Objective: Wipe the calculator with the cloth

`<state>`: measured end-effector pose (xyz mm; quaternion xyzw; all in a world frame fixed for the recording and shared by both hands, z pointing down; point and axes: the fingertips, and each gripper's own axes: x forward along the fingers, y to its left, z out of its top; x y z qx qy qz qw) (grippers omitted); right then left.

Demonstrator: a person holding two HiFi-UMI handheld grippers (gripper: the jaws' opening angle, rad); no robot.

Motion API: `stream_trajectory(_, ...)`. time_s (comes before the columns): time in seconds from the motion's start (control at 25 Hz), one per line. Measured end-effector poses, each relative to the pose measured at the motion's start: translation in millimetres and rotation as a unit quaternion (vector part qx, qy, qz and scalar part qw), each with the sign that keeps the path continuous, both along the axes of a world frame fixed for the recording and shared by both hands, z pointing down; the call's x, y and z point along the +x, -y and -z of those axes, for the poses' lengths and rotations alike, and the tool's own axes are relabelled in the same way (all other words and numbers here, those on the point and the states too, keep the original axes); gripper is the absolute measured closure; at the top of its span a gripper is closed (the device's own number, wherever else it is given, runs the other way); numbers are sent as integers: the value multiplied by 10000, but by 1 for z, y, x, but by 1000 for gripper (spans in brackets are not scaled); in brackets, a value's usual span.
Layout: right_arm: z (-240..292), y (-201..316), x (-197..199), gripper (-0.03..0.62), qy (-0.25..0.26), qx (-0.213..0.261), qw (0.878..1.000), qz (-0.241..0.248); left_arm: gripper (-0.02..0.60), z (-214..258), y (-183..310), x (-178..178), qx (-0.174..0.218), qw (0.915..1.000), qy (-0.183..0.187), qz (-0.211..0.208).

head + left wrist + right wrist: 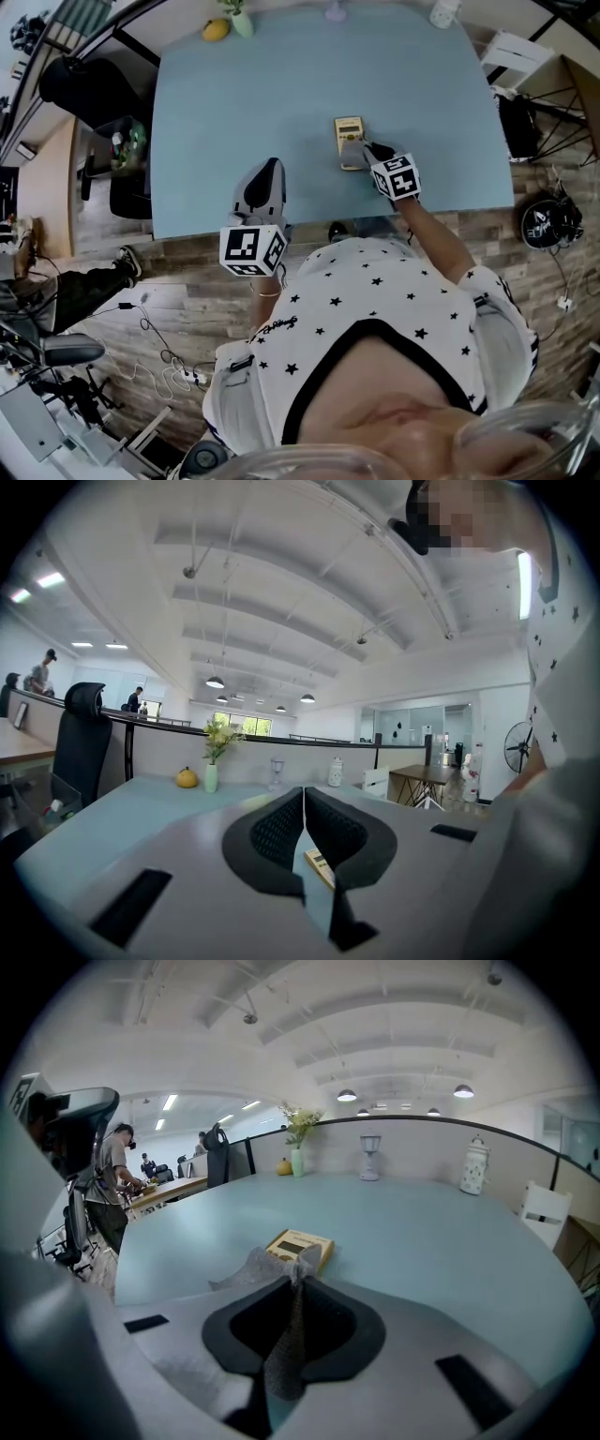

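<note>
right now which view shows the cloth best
Right gripper view: the grey cloth sits pinched in the right gripper, reaching the calculator. Head view shows just a small grey patch; left gripper view shows none.

Bright, even light fell from round white ceiling lamps (349,1095) far above and beyond the jaws; shadows were faint, and both wide-angle gripper views curved and blackened at the corners
</note>
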<state>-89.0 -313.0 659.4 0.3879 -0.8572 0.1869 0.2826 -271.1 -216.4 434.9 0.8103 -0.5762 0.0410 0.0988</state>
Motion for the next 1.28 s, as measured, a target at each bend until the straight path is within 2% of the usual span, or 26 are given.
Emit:
stream_trajectory(0.32,-15,-11,33,557,-137,-174,9992,-328,551,-6,3,16,-64,9997,1,-224)
stream_trajectory(0.84,-15,-12,35,557,-51,-192,9984,-536,551,-9,0,18,-97,9995,24,-291)
stream_trajectory(0.96,4,-4,34,557,195,31,9975,-678,551,-9,2,19,-81,9995,21,-302)
stream_trajectory(1.08,36,1,30,557,659,331,9939,-816,551,-8,1,22,-75,9994,57,-327)
stream_trajectory(1.28,106,9,13,559,1449,880,9837,-596,551,-7,8,27,-60,9994,86,-331)
